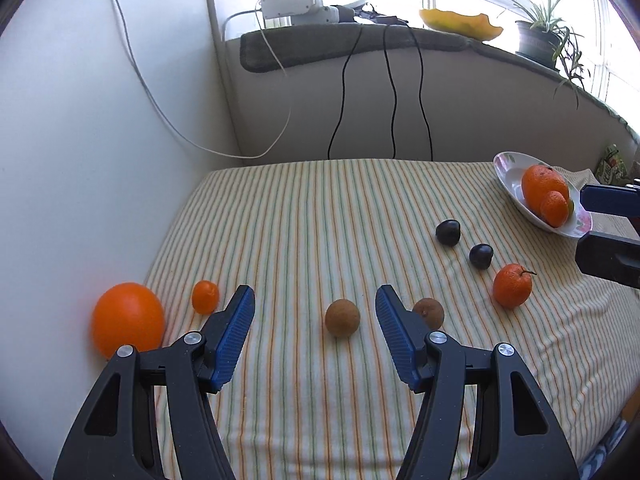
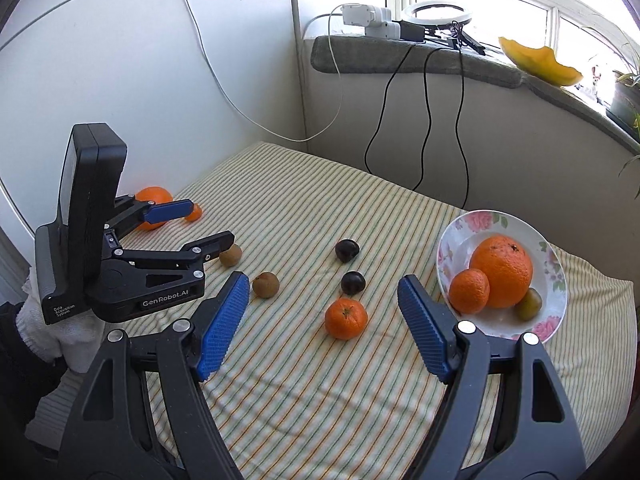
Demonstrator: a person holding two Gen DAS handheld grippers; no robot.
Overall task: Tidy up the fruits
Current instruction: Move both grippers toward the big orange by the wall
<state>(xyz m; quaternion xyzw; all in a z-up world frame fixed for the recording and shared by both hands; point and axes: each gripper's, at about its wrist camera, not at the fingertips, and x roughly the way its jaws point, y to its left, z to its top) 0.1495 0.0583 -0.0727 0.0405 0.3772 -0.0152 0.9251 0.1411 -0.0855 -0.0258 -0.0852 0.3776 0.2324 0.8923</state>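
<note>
Your left gripper (image 1: 316,300): jaws apart, nothing between the pads, held over the striped cloth (image 1: 320,208). A brown kiwi (image 1: 342,317) lies on the cloth in line with the gap; a second kiwi (image 1: 430,312) sits just behind the right-hand finger.

Your right gripper (image 2: 323,286): jaws wide apart, empty. A mandarin (image 2: 346,318) with a short stem lies on the cloth in line with its gap.

Fruit loose on the cloth, as you see it from the left wrist:
- large orange (image 1: 128,322), at the left edge close to the wall
- small mandarin (image 1: 205,297), just beside that orange
- two dark plums (image 1: 448,232) (image 1: 481,256), near each other, right of centre
- the stemmed mandarin, near the nearer plum

Fruit already gathered: a flowered plate (image 2: 472,220) at the right end of the cloth holds a big orange (image 2: 502,272), a smaller mandarin (image 2: 469,291) touching it, and a greenish fruit (image 2: 529,304) tucked behind; its kind you cannot tell.

Background: a grey-padded sill (image 1: 360,44) with white boxes, black cables hanging down, a yellow rind (image 1: 460,22) and a potted plant (image 1: 540,36).
</note>
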